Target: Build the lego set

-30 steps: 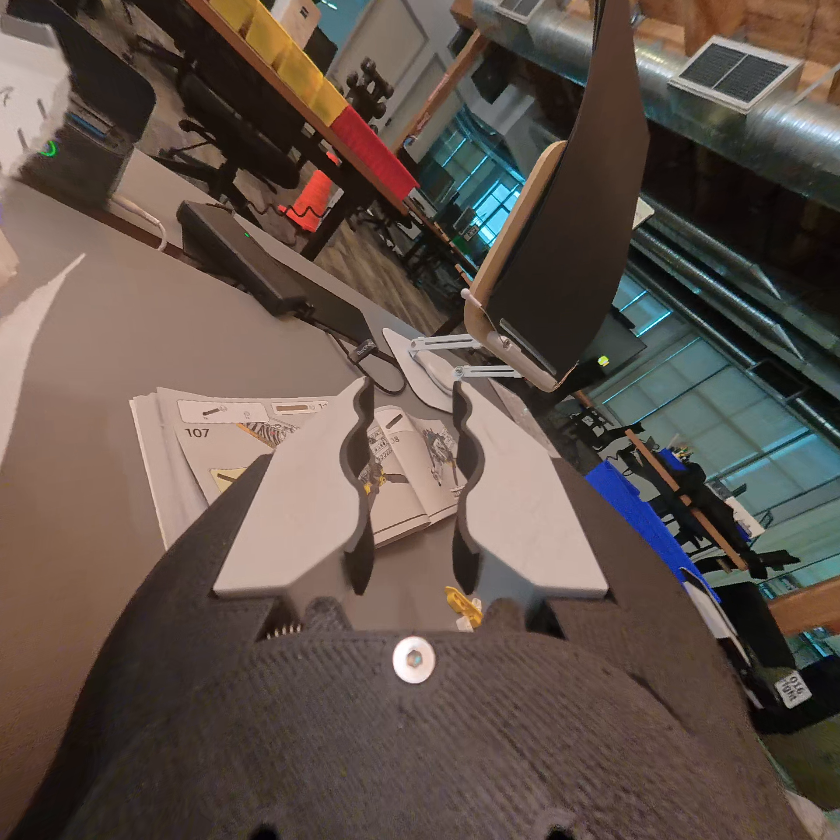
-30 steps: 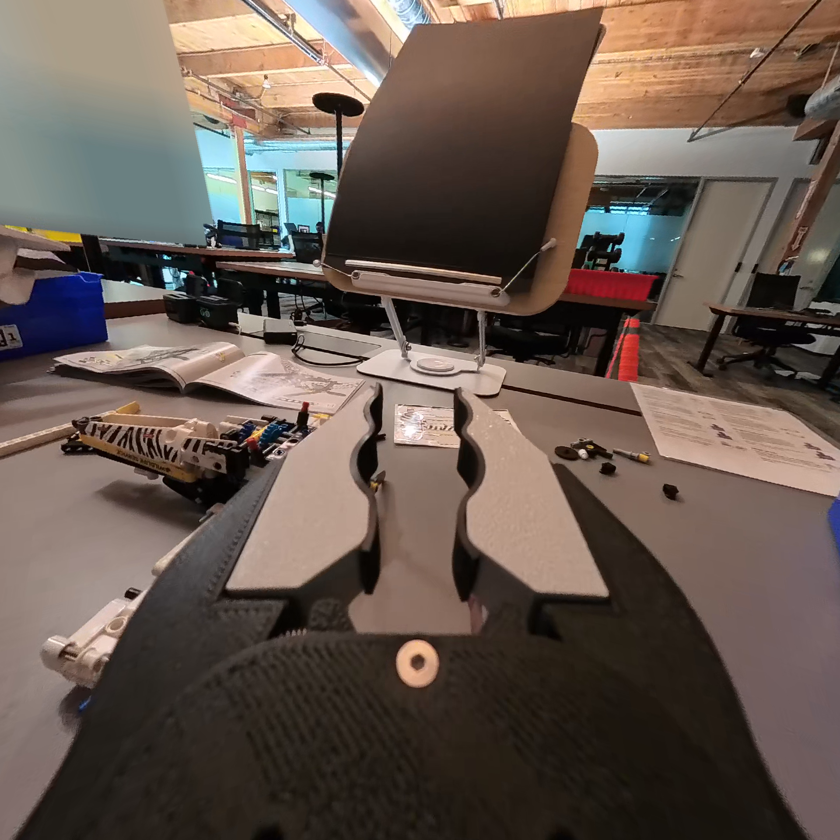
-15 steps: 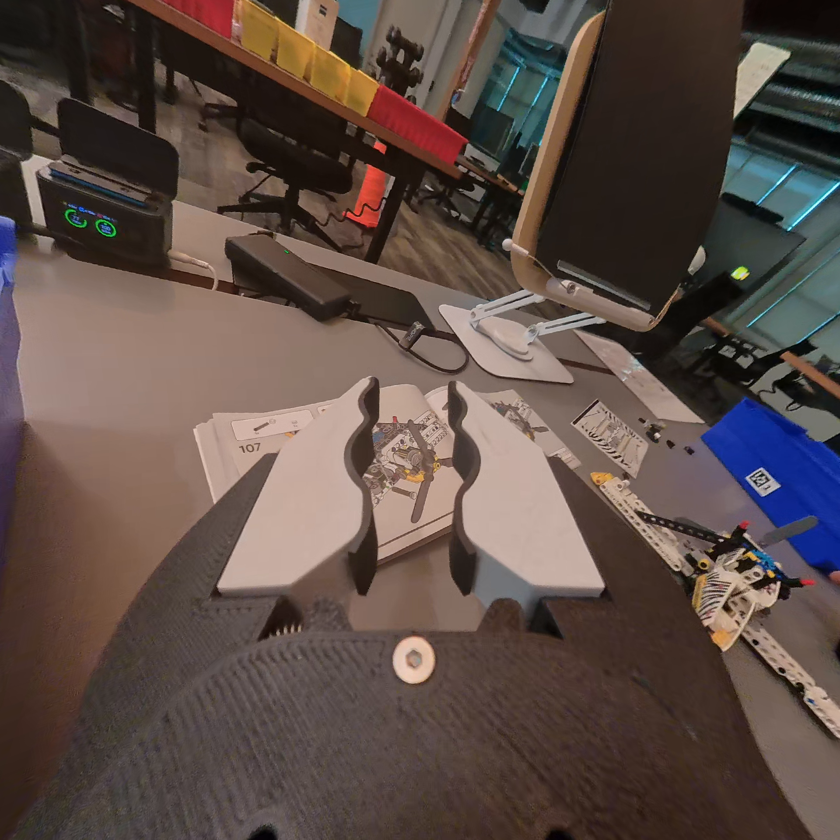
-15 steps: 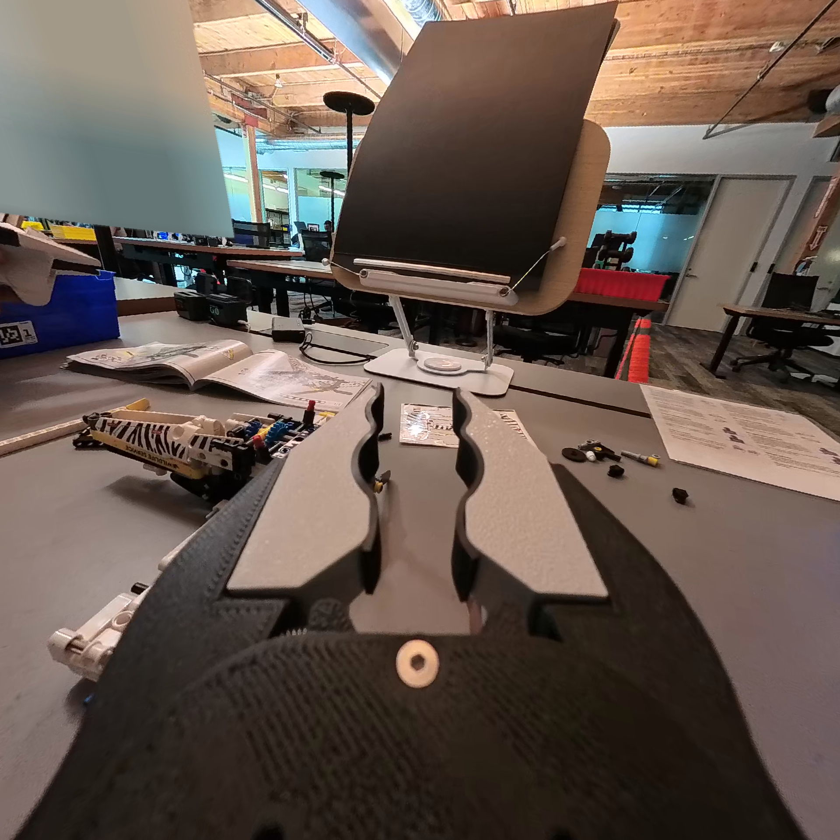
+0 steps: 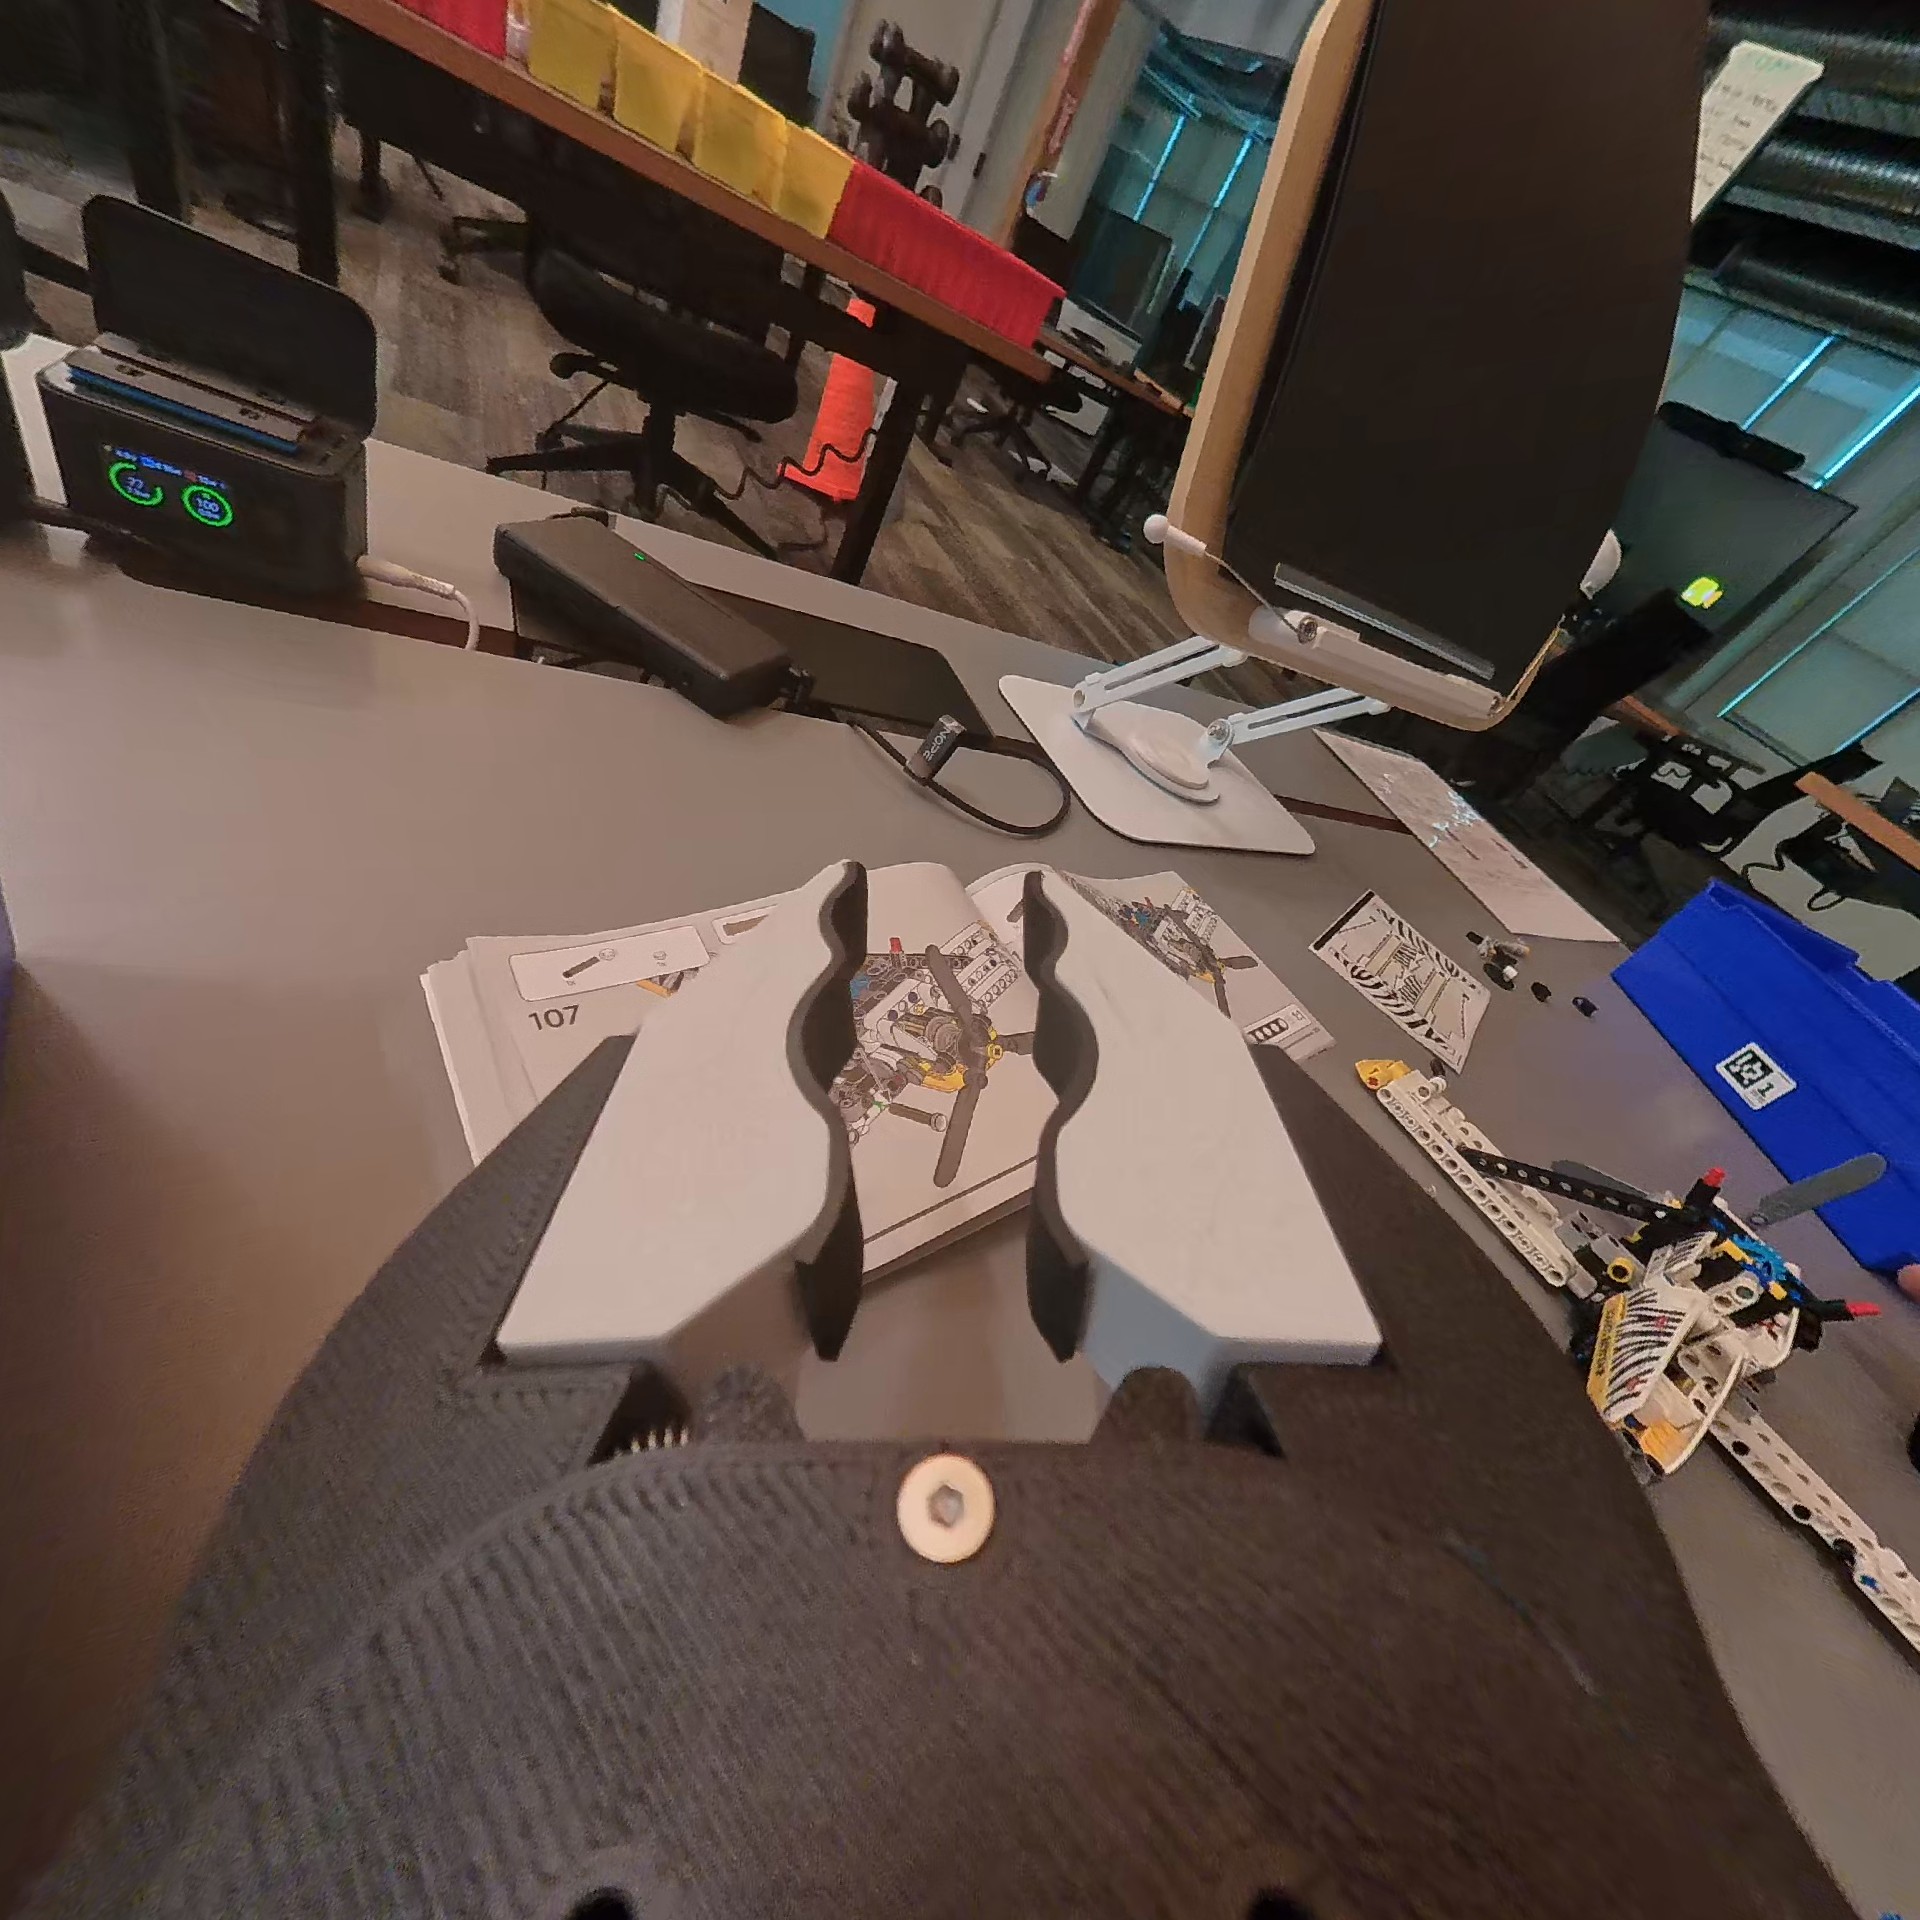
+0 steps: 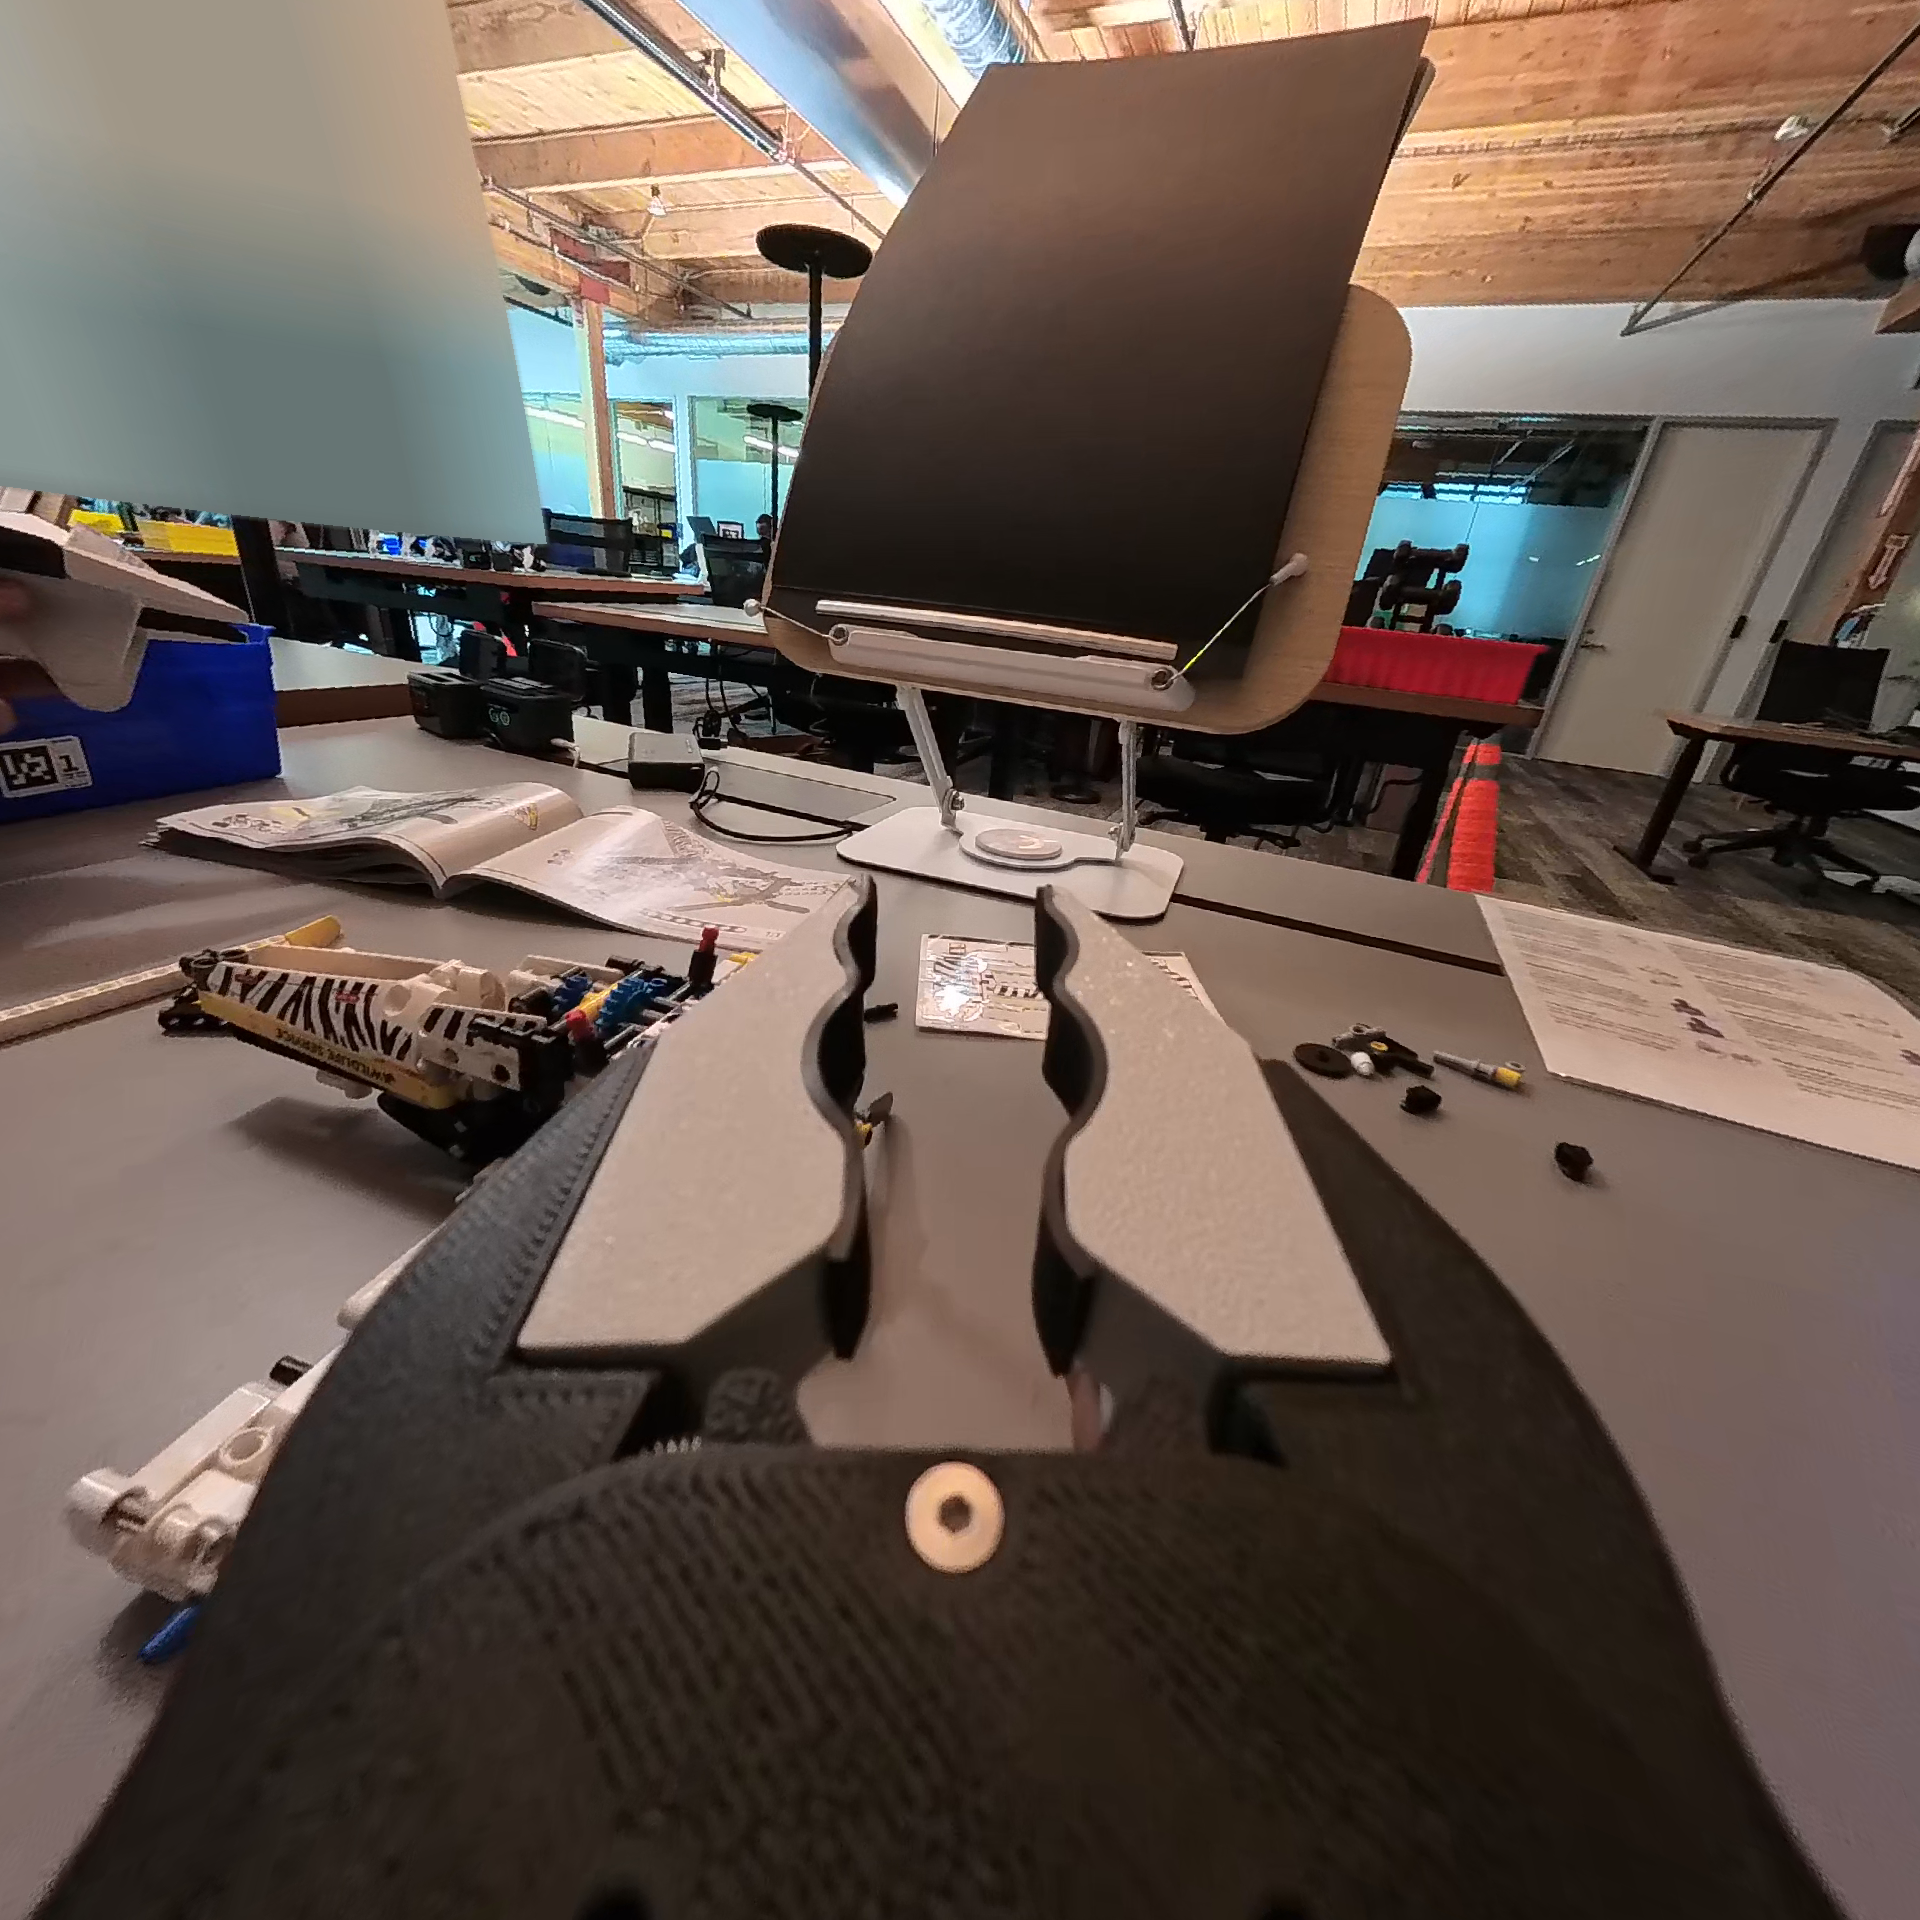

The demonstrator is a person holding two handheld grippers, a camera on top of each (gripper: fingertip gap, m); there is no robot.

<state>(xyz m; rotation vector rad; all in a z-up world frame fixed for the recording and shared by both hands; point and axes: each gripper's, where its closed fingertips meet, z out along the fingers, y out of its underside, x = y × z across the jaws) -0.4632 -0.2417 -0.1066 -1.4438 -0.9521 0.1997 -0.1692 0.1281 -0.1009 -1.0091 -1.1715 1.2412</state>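
A partly built zebra-striped lego model (image 6: pixel 405 1023) lies on the grey table, left of my right gripper (image 6: pixel 954 904); it also shows at the right of the left wrist view (image 5: pixel 1683 1320). The open instruction booklet (image 5: pixel 925 1029) lies under my left gripper (image 5: pixel 943 883), which hovers above it. Both grippers are open and empty. Small loose lego pieces (image 6: pixel 1413 1065) lie right of my right gripper, near a sticker sheet (image 6: pixel 982 987). A white lego beam (image 6: pixel 177 1496) lies at the lower left, partly hidden by the gripper body.
A black board on a white stand (image 6: pixel 1060 416) stands at the table's far side. A blue bin (image 5: pixel 1787 1060) sits at the table's right; another blue bin (image 6: pixel 135 717) is at the left. A printed paper sheet (image 6: pixel 1704 1018), a black power brick (image 5: pixel 644 613) and a battery charger case (image 5: pixel 208 457) lie around.
My left gripper has swung and tilted down toward the table, bringing the booklet, model and blue bin into view. My right gripper has hardly moved.
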